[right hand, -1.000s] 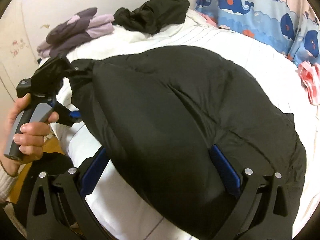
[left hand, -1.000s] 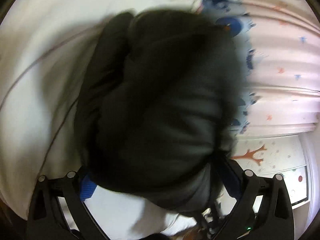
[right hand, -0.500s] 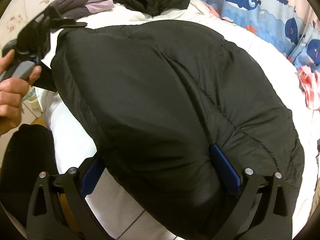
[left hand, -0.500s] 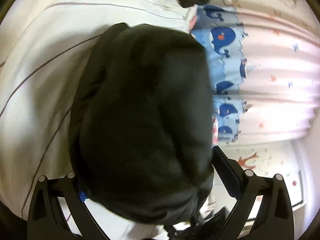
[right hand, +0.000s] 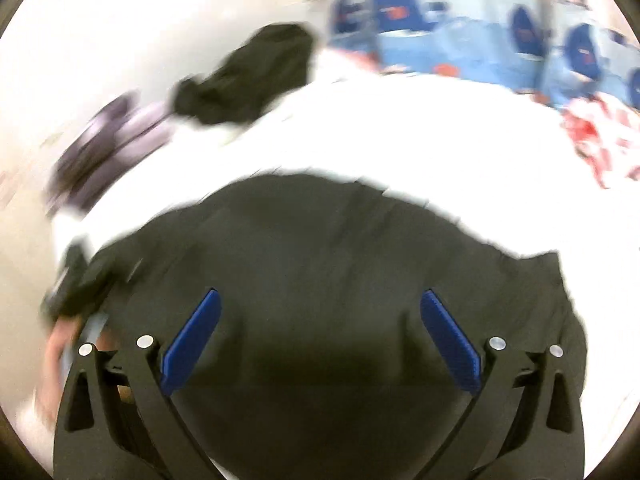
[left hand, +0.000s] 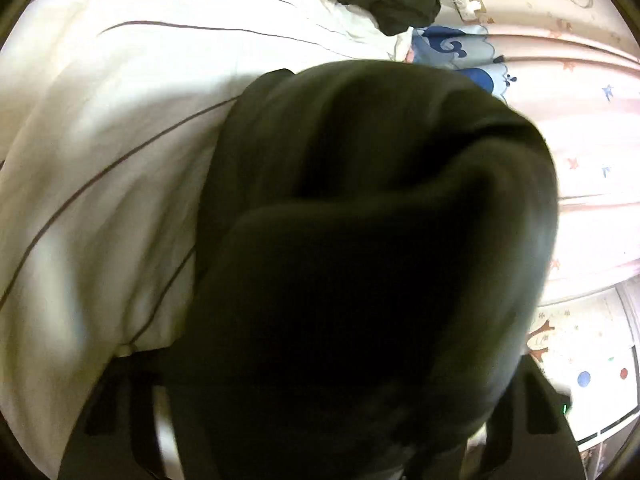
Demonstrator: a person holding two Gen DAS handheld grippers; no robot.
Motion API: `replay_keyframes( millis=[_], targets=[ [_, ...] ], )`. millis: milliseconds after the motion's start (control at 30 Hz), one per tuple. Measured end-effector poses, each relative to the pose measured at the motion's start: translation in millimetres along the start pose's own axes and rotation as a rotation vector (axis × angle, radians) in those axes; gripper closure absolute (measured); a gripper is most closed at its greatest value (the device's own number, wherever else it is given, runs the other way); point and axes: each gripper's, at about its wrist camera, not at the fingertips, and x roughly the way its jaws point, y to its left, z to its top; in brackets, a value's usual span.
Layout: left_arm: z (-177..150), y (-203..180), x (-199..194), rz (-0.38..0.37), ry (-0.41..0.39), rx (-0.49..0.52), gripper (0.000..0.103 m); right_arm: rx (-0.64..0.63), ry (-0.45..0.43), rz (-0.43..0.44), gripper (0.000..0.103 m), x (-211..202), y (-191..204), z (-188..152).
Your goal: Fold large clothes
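A black puffy jacket (left hand: 380,260) lies on the white bedding and bulges up close in the left wrist view. My left gripper (left hand: 328,392) has its jaws closing with the jacket's bulk between them. The fabric hides the pads, and only the dark finger frames show at the bottom. In the blurred right wrist view the jacket (right hand: 340,248) spreads below my right gripper (right hand: 320,336). This gripper is open: its blue pads (right hand: 192,340) stand wide apart over the fabric with nothing pinched. The left gripper (right hand: 68,280) and a hand (right hand: 56,344) show at the jacket's left corner.
White striped bedding (left hand: 120,140) covers the bed. A second black garment (right hand: 248,76) and a purple-grey one (right hand: 108,140) lie at its far side. A red-and-white cloth (right hand: 600,140) sits far right. A blue whale-print curtain (right hand: 460,40) hangs behind.
My right gripper drew back and up, and its blue pads came clear of the jacket's edge. In the left wrist view the jacket swelled closer and now hides the blue pads.
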Motion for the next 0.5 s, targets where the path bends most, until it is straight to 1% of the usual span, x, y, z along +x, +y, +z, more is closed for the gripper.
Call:
replay_keyframes(
  millis=[67, 100, 133, 167, 200, 233, 267, 300, 333, 367, 400, 433, 467, 500],
  targets=[
    [0, -3, -1, -0.004, -0.006, 0.026, 0.051, 0.059, -0.002, -0.116, 0.007, 40, -23, 33],
    [0, -4, -1, 0.002, -0.008, 0.041, 0.053, 0.088, 0.004, -0.142, 0.007, 56, -35, 42],
    [0, -7, -1, 0.014, -0.012, 0.064, 0.053, 0.127, 0.028, -0.184, 0.007, 83, -49, 48],
    [-1, -12, 0, 0.029, -0.016, 0.094, 0.054, 0.163, 0.086, -0.23, 0.006, 116, -62, 45],
    [-2, -17, 1, 0.034, -0.013, 0.13, 0.054, 0.197, 0.147, -0.226, 0.006, 143, -70, 35],
    [-4, -21, 2, 0.04, -0.016, 0.16, 0.054, 0.226, 0.175, -0.21, 0.006, 161, -74, 26],
    [-7, -30, 2, 0.072, -0.029, 0.217, 0.055, 0.225, 0.17, -0.219, 0.006, 170, -73, 23],
    [-11, -35, 1, 0.095, -0.039, 0.258, 0.055, 0.19, 0.179, -0.251, 0.006, 174, -66, 23],
    [-13, -40, 2, 0.117, -0.047, 0.292, 0.056, 0.158, 0.202, -0.259, 0.006, 176, -61, 23],
    [-14, -42, 2, 0.127, -0.049, 0.302, 0.056, 0.149, 0.223, -0.25, 0.006, 175, -61, 24],
    [-13, -42, 3, 0.132, -0.049, 0.306, 0.056, 0.15, 0.257, -0.221, 0.006, 168, -65, 27],
    [-12, -42, 3, 0.131, -0.049, 0.303, 0.056, 0.16, 0.255, -0.205, 0.006, 161, -67, 29],
    [-12, -42, 3, 0.131, -0.049, 0.3, 0.056, 0.173, 0.232, -0.185, 0.006, 147, -68, 31],
    [-11, -41, 3, 0.131, -0.05, 0.3, 0.056, 0.167, 0.186, -0.162, 0.006, 124, -64, 30]
  ],
)
